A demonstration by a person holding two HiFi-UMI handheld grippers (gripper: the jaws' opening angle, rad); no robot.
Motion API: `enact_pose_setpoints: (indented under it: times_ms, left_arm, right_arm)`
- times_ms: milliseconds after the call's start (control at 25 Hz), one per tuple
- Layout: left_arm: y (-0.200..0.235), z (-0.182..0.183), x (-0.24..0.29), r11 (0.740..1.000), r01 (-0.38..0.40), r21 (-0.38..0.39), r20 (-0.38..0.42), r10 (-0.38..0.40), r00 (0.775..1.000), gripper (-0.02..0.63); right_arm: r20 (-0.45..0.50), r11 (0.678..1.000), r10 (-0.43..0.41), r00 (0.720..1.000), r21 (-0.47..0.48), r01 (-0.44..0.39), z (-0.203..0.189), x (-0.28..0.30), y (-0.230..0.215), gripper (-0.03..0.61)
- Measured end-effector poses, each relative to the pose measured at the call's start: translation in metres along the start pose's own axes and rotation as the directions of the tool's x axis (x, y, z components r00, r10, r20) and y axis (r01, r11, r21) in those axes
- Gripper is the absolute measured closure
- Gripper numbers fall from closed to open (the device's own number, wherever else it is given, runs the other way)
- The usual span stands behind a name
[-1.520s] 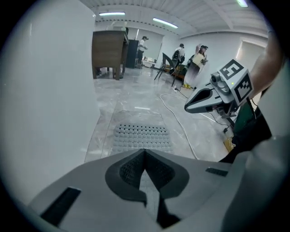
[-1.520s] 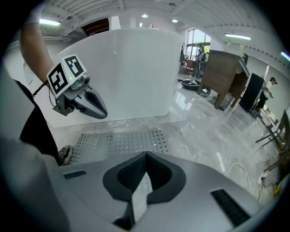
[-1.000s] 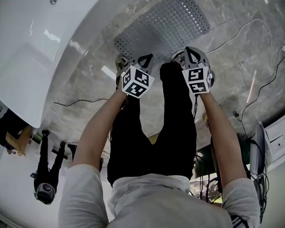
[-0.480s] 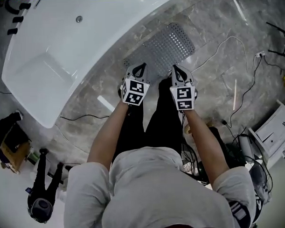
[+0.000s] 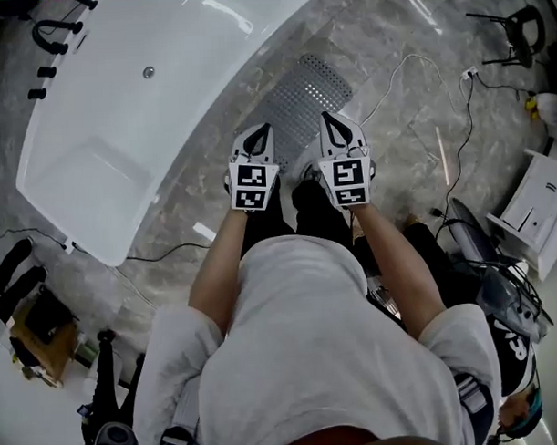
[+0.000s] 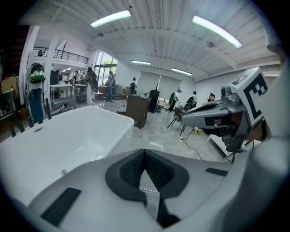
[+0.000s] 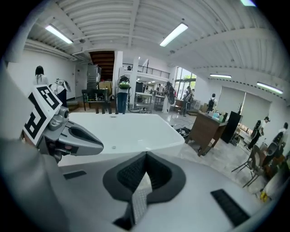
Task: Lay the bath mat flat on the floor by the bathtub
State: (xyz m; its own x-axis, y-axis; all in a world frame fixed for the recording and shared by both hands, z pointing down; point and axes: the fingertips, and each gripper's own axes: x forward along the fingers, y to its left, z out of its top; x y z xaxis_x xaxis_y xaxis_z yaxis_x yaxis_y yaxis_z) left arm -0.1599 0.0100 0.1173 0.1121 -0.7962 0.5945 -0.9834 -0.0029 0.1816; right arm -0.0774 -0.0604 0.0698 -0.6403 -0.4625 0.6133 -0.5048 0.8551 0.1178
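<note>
The left tongs [image 5: 261, 130] and right tongs [image 5: 329, 118] stay clamped on the bath mat [image 5: 303, 90] at upper centre beside the bathtub [image 5: 120, 113], but we have straightened up, so its near edge is probably lifted and must go down again.

You stand in a big open studio hall: a freestanding bathtub [image 5: 120, 113] sits on a marble floor [image 5: 413, 167] crossed by cables [image 5: 464, 119]. Overhead run strip lights [image 6: 111, 18], with a railed mezzanine [image 7: 150, 69] and people [image 6: 93, 81] around desks [image 7: 206, 129] beyond.
</note>
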Motion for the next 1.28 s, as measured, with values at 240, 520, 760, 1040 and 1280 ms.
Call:
enact_pose_setpoints:
  times_ms: [240, 520, 760, 1040, 1280]
  left_arm:
    - [-0.039, 0.037, -0.032, 1.000, -0.006, -0.013, 0.094, 0.007, 0.996, 0.601]
    - [-0.096, 0.059, -0.067, 1.000, -0.012, -0.019, 0.170, 0.015, 0.985, 0.601]
    - [-0.141, 0.071, -0.099, 1.000, -0.015, 0.015, 0.204, 0.012, 0.979, 0.601]
    - [-0.160, 0.070, -0.146, 0.997, -0.066, 0.039, 0.222, 0.056, 0.973, 0.601]
    - [-0.134, 0.064, -0.193, 0.996, -0.088, 0.015, 0.266, 0.081, 0.961, 0.601]
  right_arm:
    - [0.103, 1.000, -0.016, 0.995, 0.012, 0.015, 0.037, -0.060, -0.011, 0.572]
    - [0.198, 1.000, -0.028, 0.980, -0.005, 0.030, 0.041, -0.125, -0.017, 0.572]
    - [0.296, 0.998, -0.044, 0.954, -0.028, 0.054, 0.050, -0.181, -0.018, 0.572]
    - [0.347, 0.998, -0.050, 0.937, 0.056, 0.033, 0.047, -0.209, -0.006, 0.572]
    - [0.361, 0.996, -0.070, 0.930, 0.080, 0.044, 0.057, -0.217, 0.031, 0.572]
